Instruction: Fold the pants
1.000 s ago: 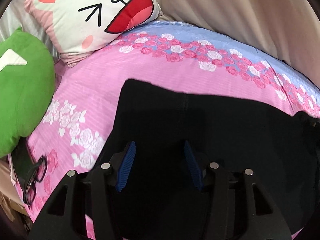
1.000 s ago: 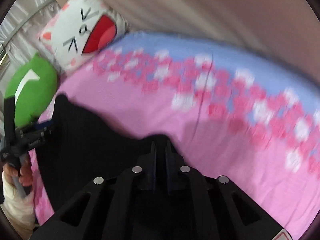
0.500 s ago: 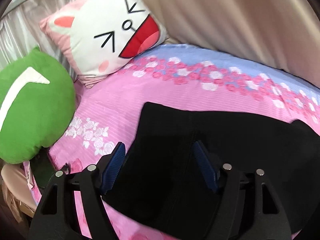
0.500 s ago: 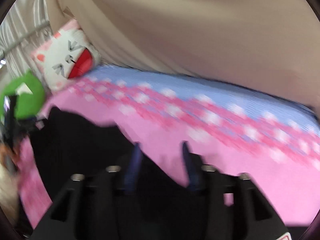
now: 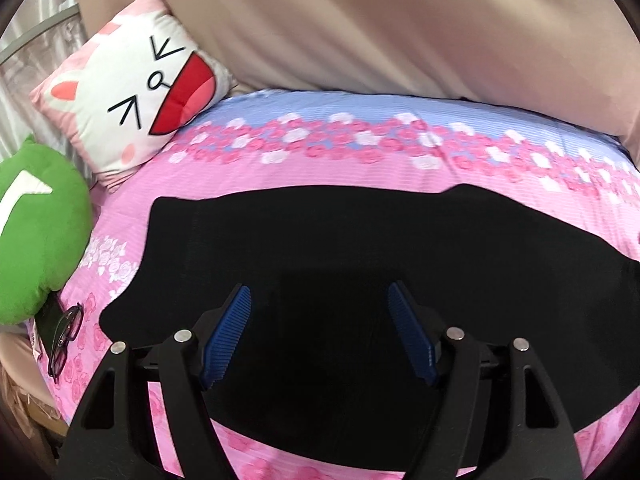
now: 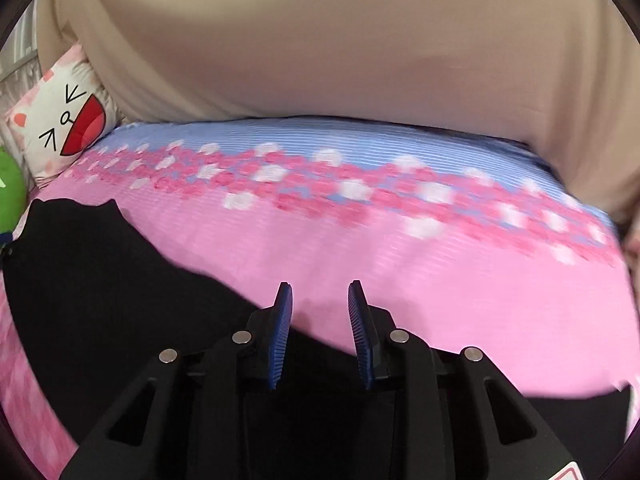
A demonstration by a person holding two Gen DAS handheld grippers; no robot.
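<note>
Beige fabric (image 5: 400, 24) hangs like a curtain behind the bed (image 5: 320, 148), whose sheet is pink with a band of roses and a blue strip along the far side. On this bed lie the black pants (image 5: 320, 248), flat and spread out. Their long axis runs across the left wrist view, from left to right, more or less parallel to the rose band. The left end is cut straight and points toward the green cushion (image 5: 36, 236). Which end is the waist I cannot tell, because the cloth is too dark. In the right wrist view the pants fill the lower left part and pass under the hand-held gripper.

A cat-face pillow (image 5: 136, 92) leans at the far left corner of the bed, just beside the green cushion. Near the bed's left edge, below the cushion, lies a pair of glasses (image 5: 66, 334).

The left hand-held gripper (image 5: 320, 320) is over the middle of the pants with its jaws wide apart and nothing pressed between the blue pads. The right hand-held gripper (image 6: 320, 308) is at the far edge of the pants; its jaws have just been closing but a clear gap is between the pads, and no cloth is pinched there.
</note>
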